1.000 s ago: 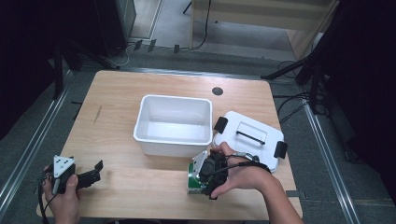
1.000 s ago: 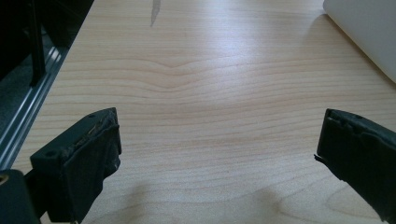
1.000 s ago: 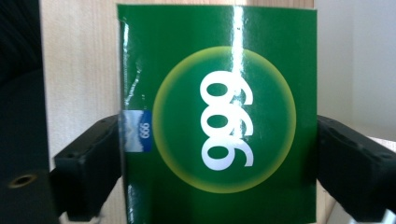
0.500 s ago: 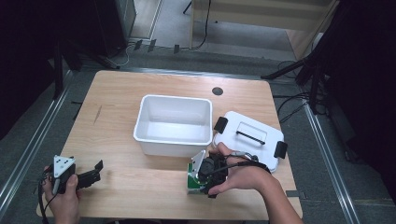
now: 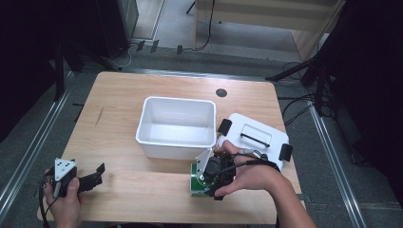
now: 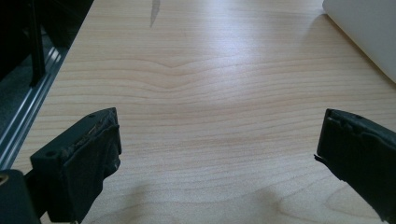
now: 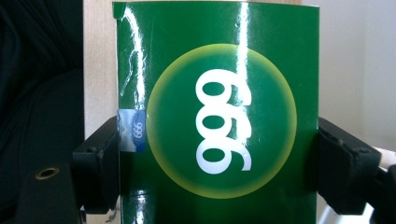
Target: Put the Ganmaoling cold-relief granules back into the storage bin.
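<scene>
Glossy green cardboard box [image 7: 217, 116] near front edge of wooden surface [image 5: 142, 185], just before white plastic bin [image 5: 176, 124].

Right claw [image 5: 209, 178] clamps box by narrow sides. Judged light, crushable, slick: moderate squeeze, mid-height.

Left claw [image 6: 219, 158] released, holding nothing.

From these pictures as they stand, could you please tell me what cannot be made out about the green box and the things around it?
- Green box: the right gripper view cuts off its lower part at the bottom edge; in the high view the right hand-held gripper and hand cover most of it.
- Small blue label on the box: print too small to read.
- White tub: its floor is washed out by glare in the high view.
- White lid: the hand hides its near edge.
</scene>
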A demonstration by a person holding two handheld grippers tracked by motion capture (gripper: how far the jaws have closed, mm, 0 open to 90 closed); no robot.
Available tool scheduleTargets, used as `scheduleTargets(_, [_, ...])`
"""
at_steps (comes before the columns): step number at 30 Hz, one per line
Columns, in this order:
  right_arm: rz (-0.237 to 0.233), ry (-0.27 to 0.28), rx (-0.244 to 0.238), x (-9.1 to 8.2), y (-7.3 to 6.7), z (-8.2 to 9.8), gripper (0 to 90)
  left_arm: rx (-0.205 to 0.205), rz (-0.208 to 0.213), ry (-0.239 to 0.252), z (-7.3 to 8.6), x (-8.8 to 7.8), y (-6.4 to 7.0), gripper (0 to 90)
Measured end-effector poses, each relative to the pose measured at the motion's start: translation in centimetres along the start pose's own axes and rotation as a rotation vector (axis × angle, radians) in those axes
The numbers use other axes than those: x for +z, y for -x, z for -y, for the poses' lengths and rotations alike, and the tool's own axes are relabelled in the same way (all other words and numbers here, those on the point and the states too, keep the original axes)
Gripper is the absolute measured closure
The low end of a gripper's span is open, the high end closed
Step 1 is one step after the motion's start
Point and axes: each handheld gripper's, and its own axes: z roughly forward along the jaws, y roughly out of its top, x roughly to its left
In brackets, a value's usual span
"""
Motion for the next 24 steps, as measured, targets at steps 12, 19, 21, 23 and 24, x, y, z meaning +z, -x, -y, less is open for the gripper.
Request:
scheduleTargets(12, [0.007, 0.001, -0.02, -3.0, 0.2, -0.9, 16.1, 0.001, 0.0, -0.003, 0.0, 0.0, 0.0, 0.2])
scheduleTargets(19, [0.013, 0.017, -0.029, -4.7, 0.5, -1.6, 16.1, 0.002, -0.002, 0.0, 0.0, 0.0, 0.0, 0.2])
scheduleTargets(21, [0.013, 0.018, -0.032, -5.1, 0.7, -1.8, 16.1, 0.0, -0.001, 0.0, 0.0, 0.0, 0.0, 0.2])
scheduleTargets(23, [0.017, 0.019, -0.036, -5.5, 0.8, -2.0, 16.1, -0.001, -0.001, 0.0, 0.0, 0.0, 0.0, 0.2])
scheduleTargets(24, [0.018, 0.02, -0.034, -5.7, 0.9, -2.1, 16.1, -0.001, -0.001, 0.0, 0.0, 0.0, 0.0, 0.2])
